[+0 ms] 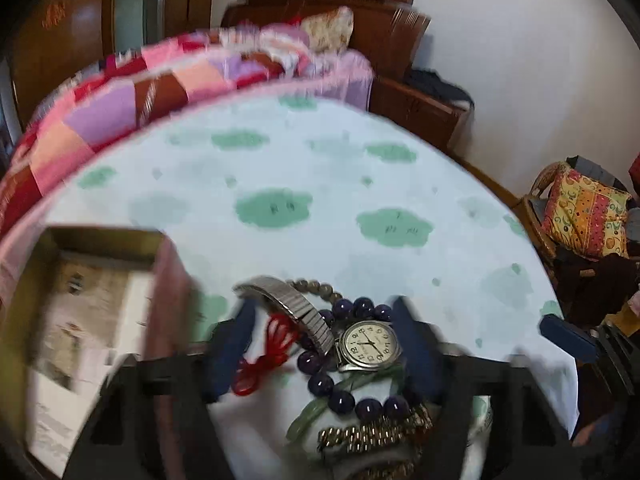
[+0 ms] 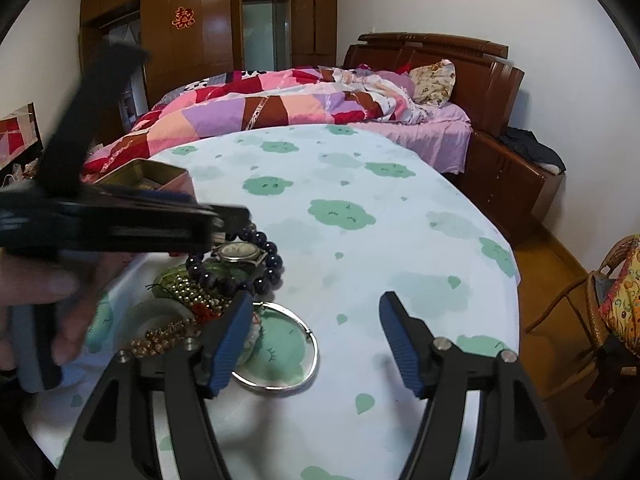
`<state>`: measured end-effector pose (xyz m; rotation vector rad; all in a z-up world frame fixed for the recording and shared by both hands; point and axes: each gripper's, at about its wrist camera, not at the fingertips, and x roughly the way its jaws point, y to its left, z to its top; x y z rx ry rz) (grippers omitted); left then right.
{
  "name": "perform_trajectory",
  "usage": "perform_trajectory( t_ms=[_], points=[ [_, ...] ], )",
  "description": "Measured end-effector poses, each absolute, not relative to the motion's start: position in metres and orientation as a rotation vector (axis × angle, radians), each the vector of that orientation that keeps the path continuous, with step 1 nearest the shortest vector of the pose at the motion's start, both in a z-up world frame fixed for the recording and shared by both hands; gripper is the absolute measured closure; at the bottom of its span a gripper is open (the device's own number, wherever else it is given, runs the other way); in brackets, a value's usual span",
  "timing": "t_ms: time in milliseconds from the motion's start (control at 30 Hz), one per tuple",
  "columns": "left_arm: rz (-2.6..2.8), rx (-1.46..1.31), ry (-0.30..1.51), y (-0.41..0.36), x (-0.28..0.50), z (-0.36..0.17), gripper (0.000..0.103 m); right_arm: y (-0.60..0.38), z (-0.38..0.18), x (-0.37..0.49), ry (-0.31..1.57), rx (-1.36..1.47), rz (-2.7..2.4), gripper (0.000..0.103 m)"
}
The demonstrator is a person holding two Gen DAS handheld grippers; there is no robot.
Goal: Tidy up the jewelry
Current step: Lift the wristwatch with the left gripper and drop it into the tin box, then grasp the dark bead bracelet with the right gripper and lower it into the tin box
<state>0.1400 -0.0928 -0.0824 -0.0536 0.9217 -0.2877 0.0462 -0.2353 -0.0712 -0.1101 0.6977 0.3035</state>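
Note:
A pile of jewelry lies on the round table with the white and green cloth (image 1: 320, 168). In the left wrist view my left gripper (image 1: 324, 332) is open, its blue fingers either side of a silver wristwatch (image 1: 370, 346), a dark purple bead bracelet (image 1: 340, 396), a red cord (image 1: 268, 354), a green bangle (image 1: 316, 410) and a gold watch band (image 1: 372, 432). In the right wrist view my right gripper (image 2: 316, 312) is open and empty above the cloth, beside a silver bangle (image 2: 304, 376). The left gripper (image 2: 224, 220) reaches over the pile (image 2: 236, 264).
An open pink tin box (image 1: 100, 280) stands at the table's left; it also shows in the right wrist view (image 2: 160, 176). A bed with a patchwork quilt (image 2: 280, 108) lies behind the table. A wicker chair with a patterned cushion (image 2: 624, 300) stands to the right.

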Motion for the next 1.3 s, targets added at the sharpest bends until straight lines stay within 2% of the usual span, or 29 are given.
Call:
perform_trajectory(
  t_ms=[33,67,167,400,633,800,967,1067,1133,1167,1300],
  points=[
    [-0.302,-0.061,0.933,-0.094,0.142,-0.086,0.074,-0.236,-0.071,0.046,0.695,-0.107,0.303,0.034],
    [-0.303,-0.064,0.93,-0.093,0.141,-0.086,0.093,-0.237,-0.071,0.046,0.692,-0.103,0.303,0.033],
    [-0.336,-0.095,0.879,-0.088,0.13,-0.071,0.1,-0.24,-0.071,0.047,0.689,-0.091,0.3,0.033],
    [-0.397,-0.123,0.721,-0.076,0.102,-0.014,0.1,-0.237,-0.07,0.049,0.694,-0.095,0.305,0.033],
    [-0.365,-0.142,0.644,-0.055,0.09,0.009,0.1,-0.21,-0.063,0.055,0.704,-0.145,0.394,0.034],
    [-0.324,-0.143,0.642,-0.045,0.084,0.001,0.1,-0.174,-0.066,0.065,0.733,-0.209,0.492,0.06],
    [-0.304,-0.164,0.643,-0.03,0.078,-0.004,0.1,-0.147,-0.078,0.076,0.785,-0.254,0.545,0.06],
    [-0.302,-0.181,0.637,-0.025,0.074,-0.003,0.1,-0.137,-0.085,0.083,0.821,-0.297,0.526,0.075],
    [-0.296,-0.184,0.631,-0.021,0.071,-0.002,0.1,-0.138,-0.086,0.086,0.832,-0.293,0.52,0.078],
    [-0.292,-0.188,0.629,-0.019,0.071,-0.002,0.1,-0.138,-0.086,0.087,0.836,-0.295,0.515,0.087],
    [-0.277,-0.213,0.616,-0.006,0.069,0.001,0.1,-0.15,-0.075,0.085,0.821,-0.232,0.514,0.087]
  ],
)
